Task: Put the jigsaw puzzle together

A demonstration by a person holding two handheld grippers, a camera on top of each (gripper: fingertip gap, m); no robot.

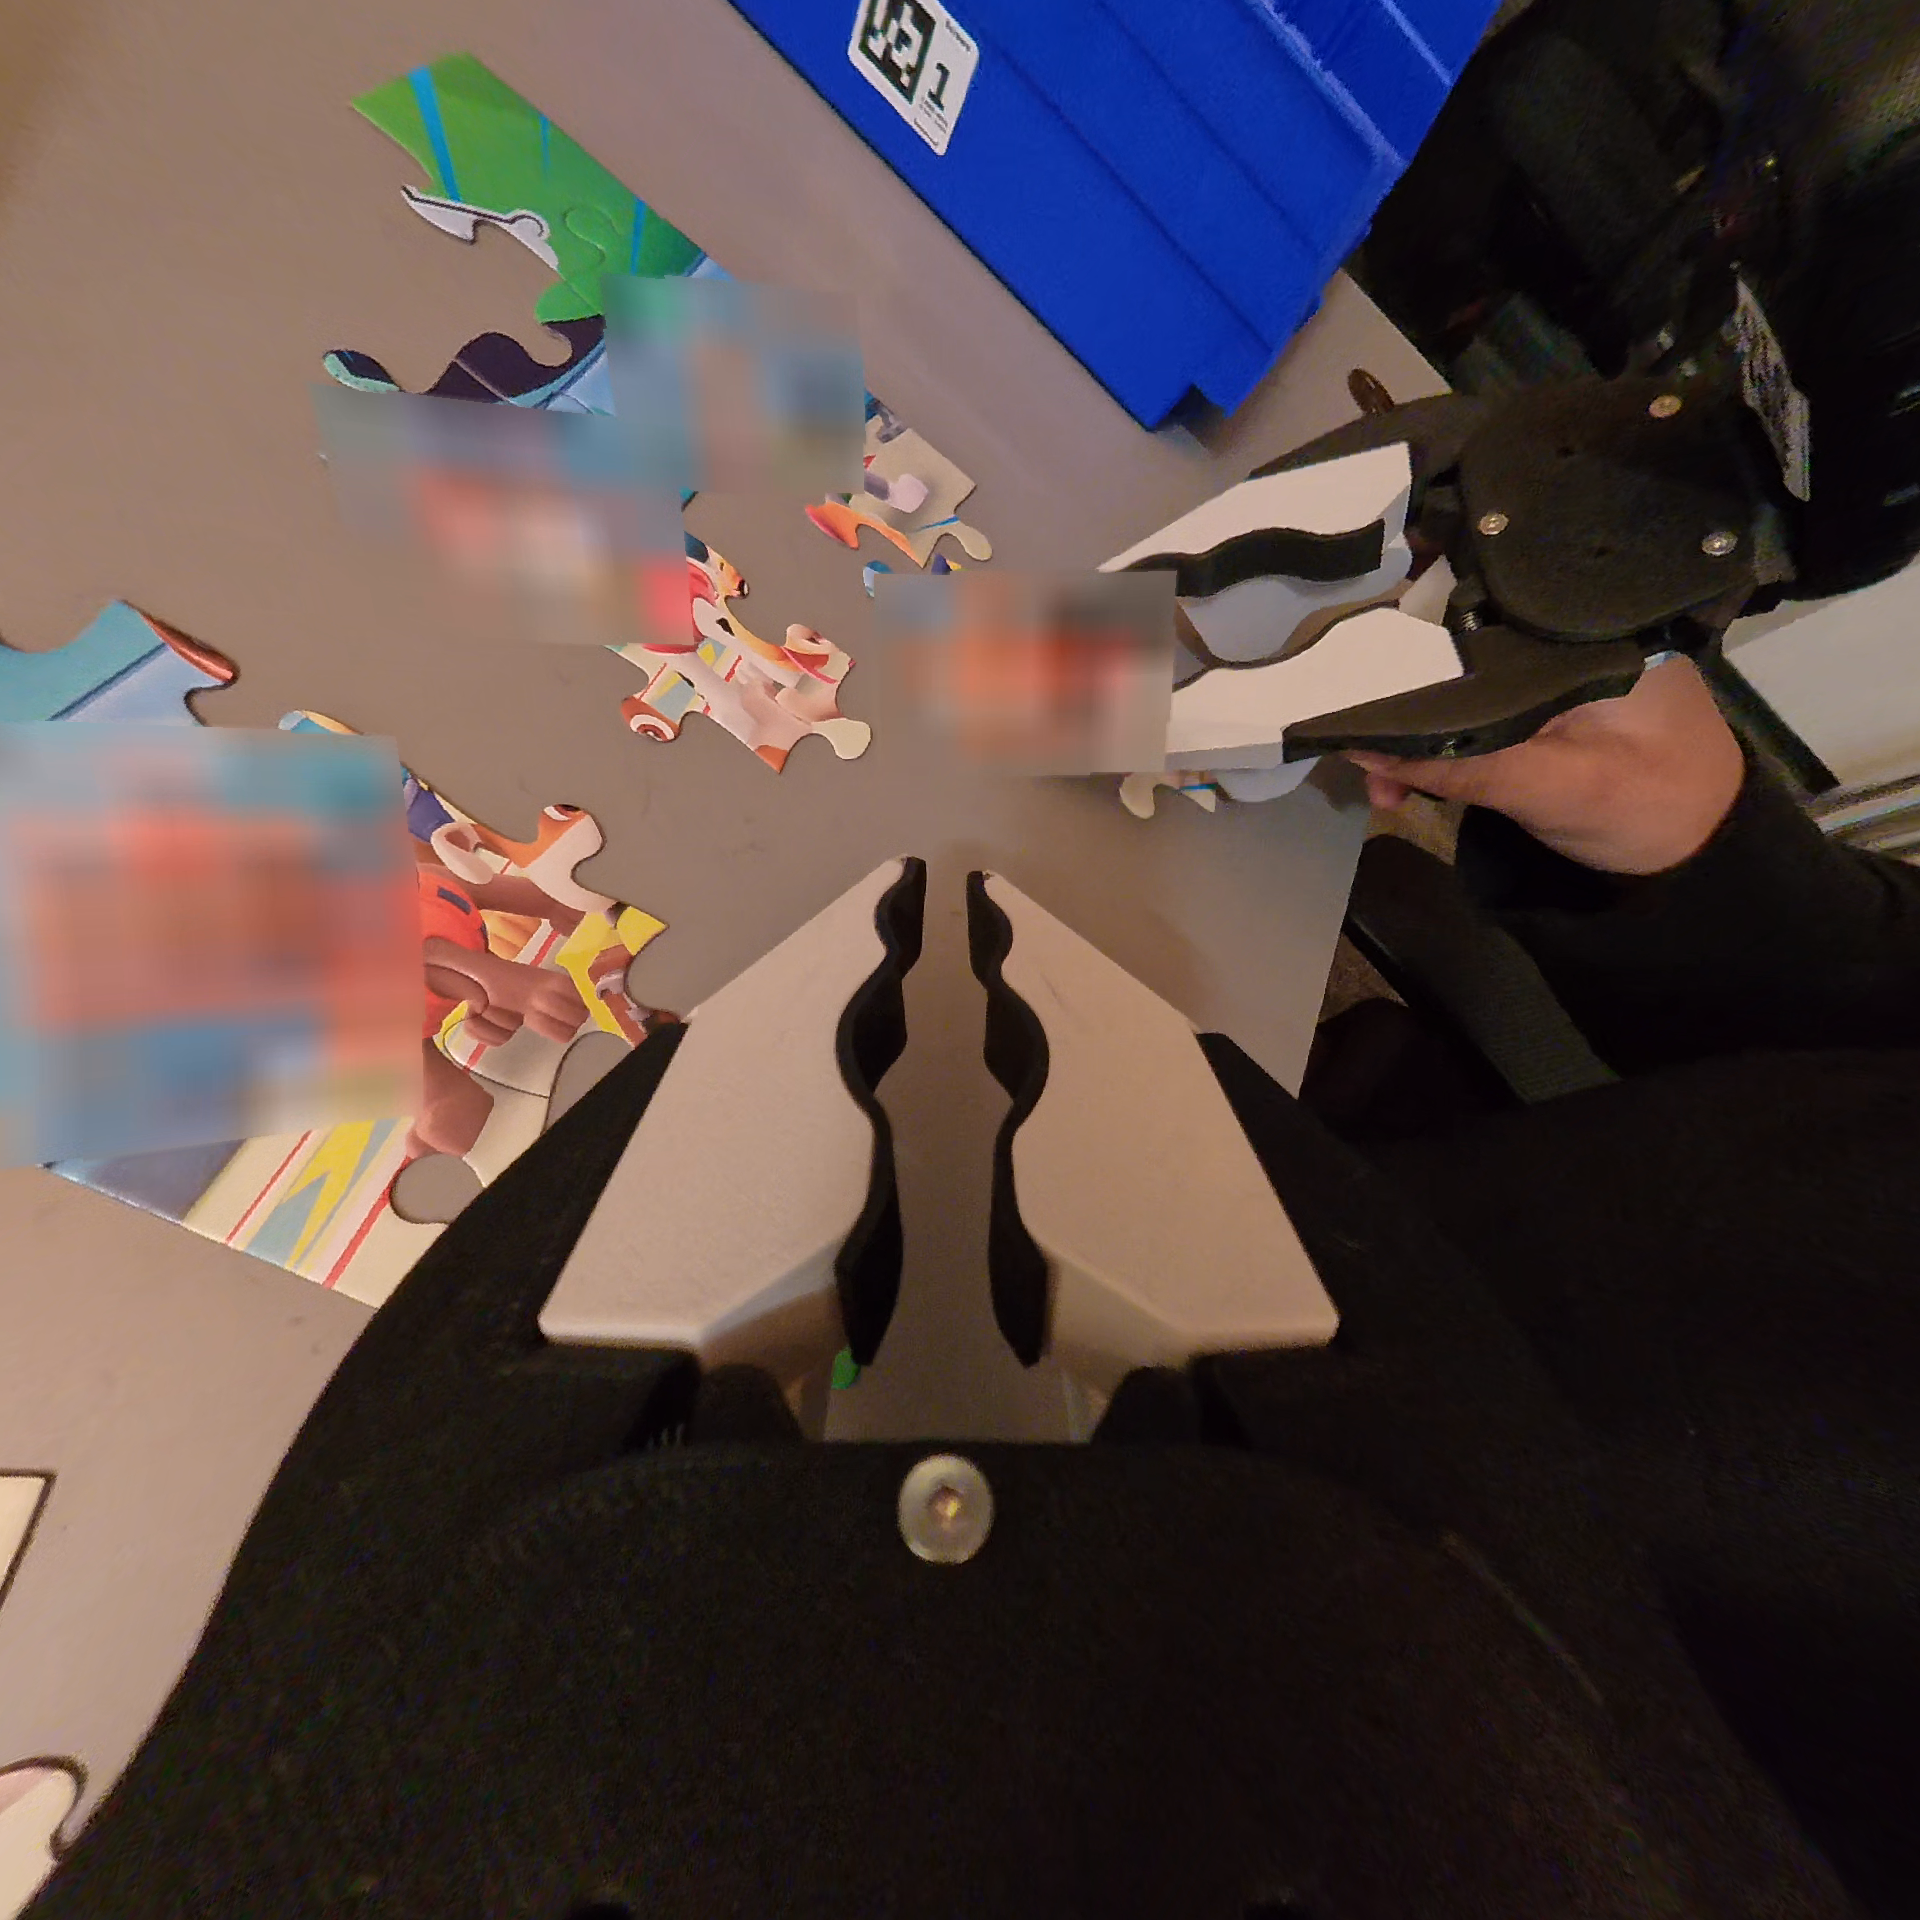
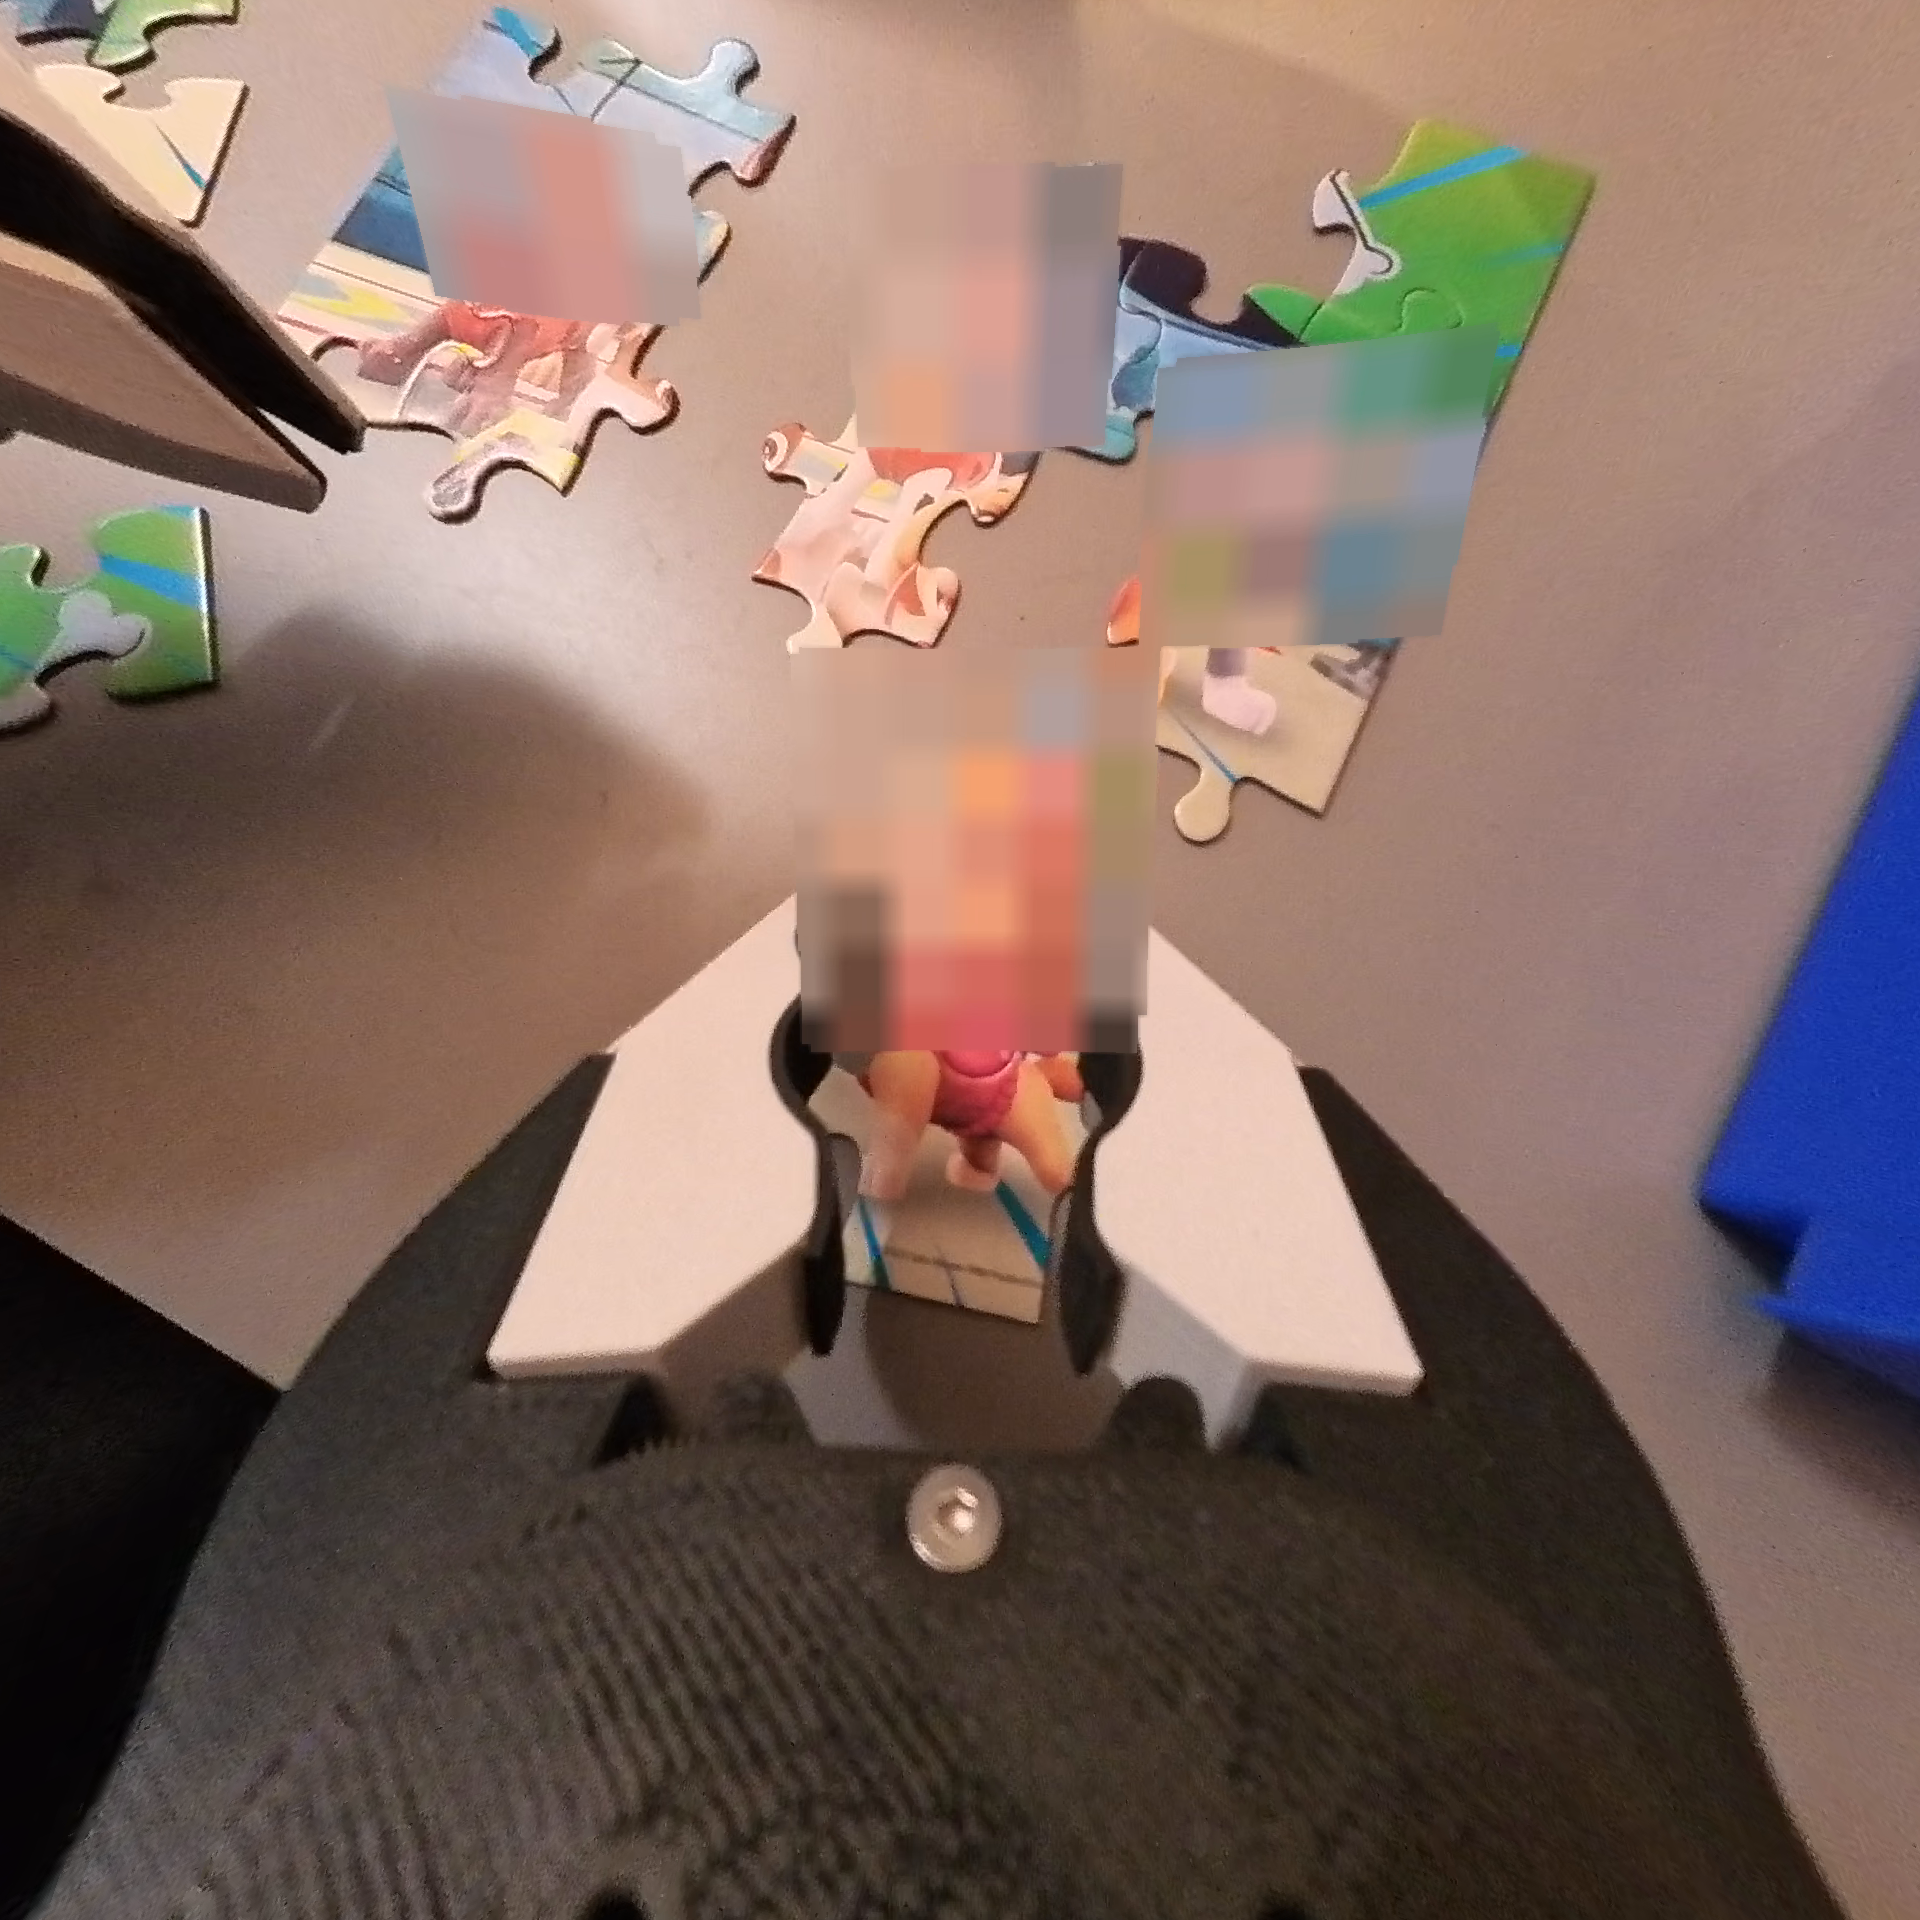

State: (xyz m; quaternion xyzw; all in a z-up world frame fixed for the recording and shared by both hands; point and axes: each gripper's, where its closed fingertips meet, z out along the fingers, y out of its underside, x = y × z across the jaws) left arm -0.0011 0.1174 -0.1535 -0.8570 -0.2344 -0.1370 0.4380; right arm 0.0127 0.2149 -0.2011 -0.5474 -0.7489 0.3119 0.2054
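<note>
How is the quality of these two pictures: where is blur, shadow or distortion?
Left wrist view: warm dim light, fisheye bending at the edges, the blue bin quite sharp. Right wrist view: softer focus; the blue bin at the right edge is smeared, and a broad dark shadow lies on the table.

Brightly coloured cartoon-print puzzle pieces [image 1: 743,675] lie on a grey table [image 1: 187,343] beside a blue bin [image 1: 1122,208].

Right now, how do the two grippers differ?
The left gripper has its jaws nearly together with nothing between them, only bare grey table below; the right gripper has its jaws wider, with a puzzle piece between its black pads. The left hangs beside loose pieces; the right points at them. Both have white fingers on black bodies.
</note>
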